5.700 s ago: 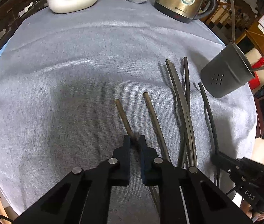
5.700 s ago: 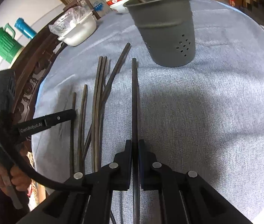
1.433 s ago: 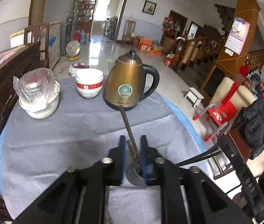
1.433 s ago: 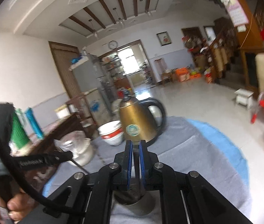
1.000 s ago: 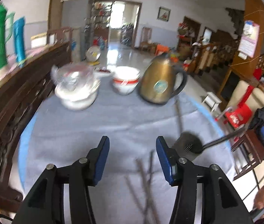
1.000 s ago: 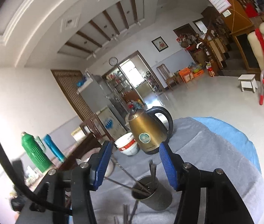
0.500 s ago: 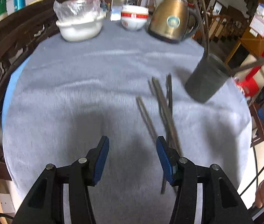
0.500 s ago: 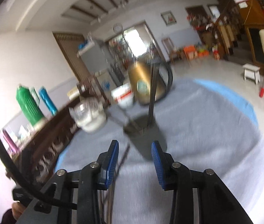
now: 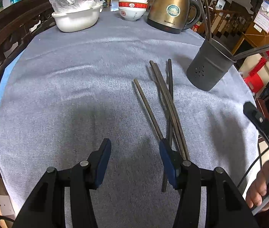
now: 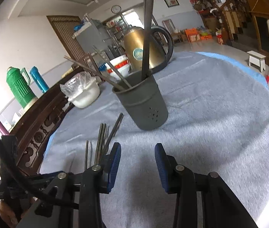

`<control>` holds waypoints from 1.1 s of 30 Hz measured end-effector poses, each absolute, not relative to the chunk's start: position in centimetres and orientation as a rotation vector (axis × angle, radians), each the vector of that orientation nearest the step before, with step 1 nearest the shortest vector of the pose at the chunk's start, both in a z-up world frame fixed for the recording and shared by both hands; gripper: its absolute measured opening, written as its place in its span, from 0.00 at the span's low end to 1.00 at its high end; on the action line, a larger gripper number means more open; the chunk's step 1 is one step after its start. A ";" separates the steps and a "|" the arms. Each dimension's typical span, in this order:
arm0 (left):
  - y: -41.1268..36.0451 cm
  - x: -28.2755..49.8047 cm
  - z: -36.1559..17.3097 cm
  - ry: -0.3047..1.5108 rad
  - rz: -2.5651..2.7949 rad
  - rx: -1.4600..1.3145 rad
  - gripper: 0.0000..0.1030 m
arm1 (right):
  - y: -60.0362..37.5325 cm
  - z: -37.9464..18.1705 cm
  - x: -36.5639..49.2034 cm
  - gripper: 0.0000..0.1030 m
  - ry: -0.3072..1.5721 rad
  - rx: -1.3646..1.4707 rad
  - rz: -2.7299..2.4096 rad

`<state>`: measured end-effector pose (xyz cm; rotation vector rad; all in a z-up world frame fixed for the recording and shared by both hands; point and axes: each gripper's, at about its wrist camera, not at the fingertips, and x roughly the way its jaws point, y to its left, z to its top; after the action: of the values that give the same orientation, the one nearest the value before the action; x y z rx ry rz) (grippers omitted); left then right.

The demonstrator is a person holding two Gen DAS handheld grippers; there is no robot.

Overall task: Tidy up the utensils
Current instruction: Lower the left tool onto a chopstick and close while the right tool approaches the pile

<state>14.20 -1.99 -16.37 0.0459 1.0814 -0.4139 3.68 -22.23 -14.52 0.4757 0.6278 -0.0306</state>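
Several dark chopsticks [image 9: 165, 98] lie on the grey tablecloth [image 9: 77, 79], fanned toward me; they also show in the right wrist view [image 10: 104, 138]. A dark grey holder cup [image 9: 208, 68] stands to their right with several chopsticks standing in it; it shows in the right wrist view too [image 10: 144, 102]. My left gripper [image 9: 134, 152] is open and empty, low over the cloth, its right finger beside the near ends of the chopsticks. My right gripper [image 10: 136, 157] is open and empty, in front of the cup.
A brass kettle [image 9: 170, 9], stacked red-and-white bowls [image 9: 132, 9] and a white dish with a plastic bag [image 9: 77, 17] stand at the far edge. A carved dark wooden bench [image 9: 7, 43] runs along the left. Green and blue flasks [image 10: 24, 85] stand behind it.
Both grippers put their chopsticks in the cup, opened and came back down toward the cloth. Over the last half second the left gripper dropped closer to the lying chopsticks.
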 end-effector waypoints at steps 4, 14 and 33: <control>-2.2 14.3 -16.8 1.064 -0.385 0.062 0.52 | -22.4 -15.5 5.0 0.39 0.603 0.469 -0.033; -3.6 14.7 -17.5 1.050 -0.390 0.085 0.53 | -24.6 -17.8 5.2 0.40 0.612 0.654 0.039; -4.8 13.5 -18.4 1.067 -0.435 0.182 0.62 | -24.8 -18.3 5.4 0.40 0.642 0.672 0.056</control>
<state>13.47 -4.83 -18.44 0.1817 1.0666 -0.4350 5.44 -24.77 -18.32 0.6725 0.6425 0.0557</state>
